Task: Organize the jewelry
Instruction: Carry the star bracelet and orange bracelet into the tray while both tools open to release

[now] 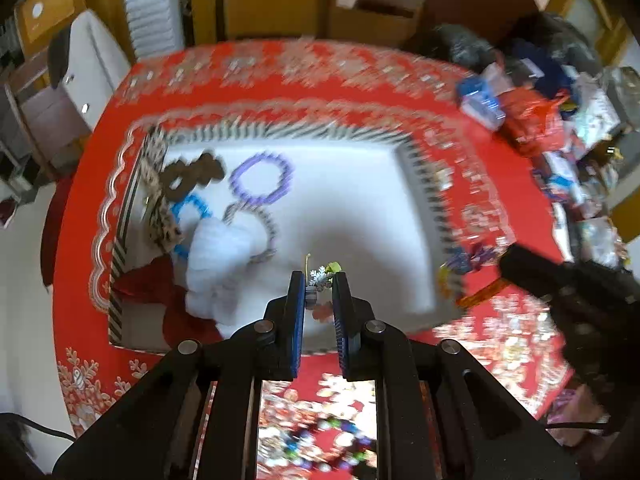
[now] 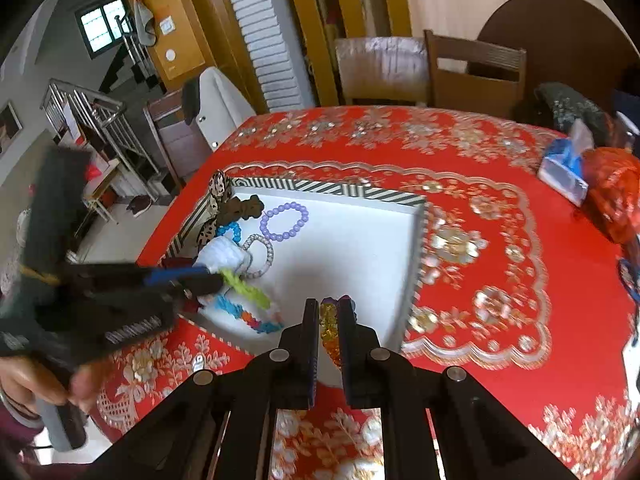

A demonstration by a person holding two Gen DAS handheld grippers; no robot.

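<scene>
Holding: left gripper (image 1: 319, 280) nearly closed, pinching snowflake charm string (image 1: 320, 276); right gripper (image 2: 329, 312) clamped on beaded strand (image 2: 329, 332). Risk: dangling pieces snag tray (image 2: 418, 240) rim, slip onto tabletop (image 2: 520, 320).

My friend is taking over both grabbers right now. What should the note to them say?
Left gripper: jaws shut on a snowflake charm piece with a bright crocheted string, over the tray's near edge.
Right gripper: jaws shut on a yellow-orange beaded piece, also over the near edge.
Already in the white tray: purple bead bracelet, silver bracelet, blue bracelet, brown scrunchie, white scrunchie.
Left to do: set both held pieces down in the tray.
</scene>
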